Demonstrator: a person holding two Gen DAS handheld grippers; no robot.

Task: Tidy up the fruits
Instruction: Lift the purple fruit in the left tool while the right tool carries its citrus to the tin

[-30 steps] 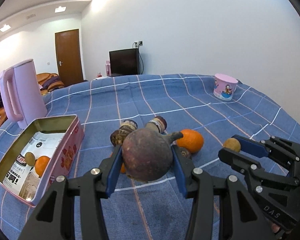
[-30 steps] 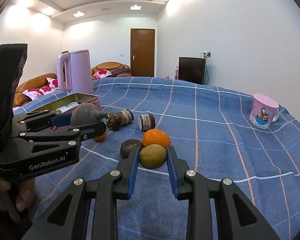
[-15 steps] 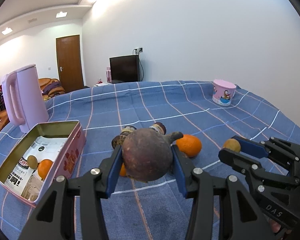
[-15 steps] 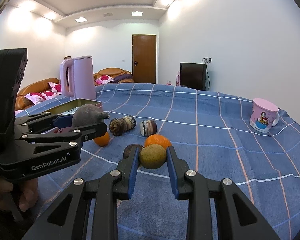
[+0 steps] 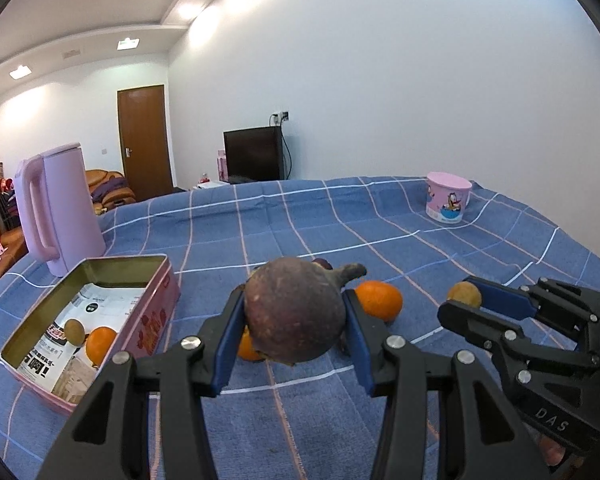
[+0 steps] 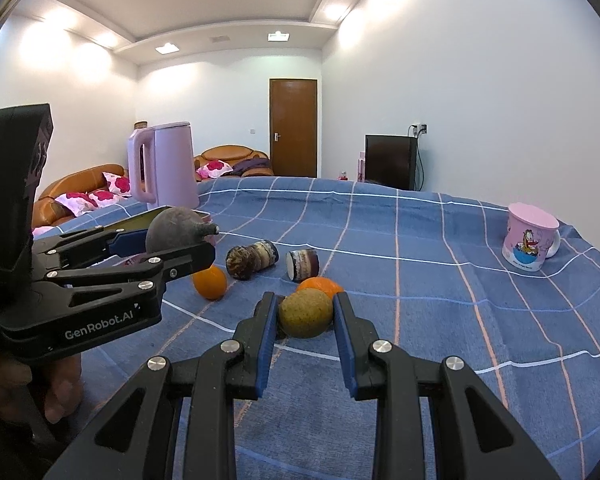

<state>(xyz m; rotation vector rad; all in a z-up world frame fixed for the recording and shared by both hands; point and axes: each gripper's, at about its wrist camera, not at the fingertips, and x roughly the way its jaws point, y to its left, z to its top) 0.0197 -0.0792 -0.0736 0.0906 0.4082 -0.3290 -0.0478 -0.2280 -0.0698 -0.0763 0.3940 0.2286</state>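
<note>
Both grippers have risen, left gripper [image 5: 294, 330] jaws clamped on a mangosteen [image 5: 294, 314], right gripper [image 6: 305, 316] jaws on a greenish-brown fruit [image 6: 306, 313]; either round fruit could slip before reaching the tin [image 5: 162, 276] left of the jaws.

Bright, even ceiling-spot lighting, sharp focus, soft shadows (strong fisheye bending, dark corners).

Bare blue cloth [image 5: 300, 420] lies between the open tin [image 5: 32, 332] and the loose oranges [image 5: 380, 301]; the kettle [image 5: 56, 208] stands behind the tin.
</note>
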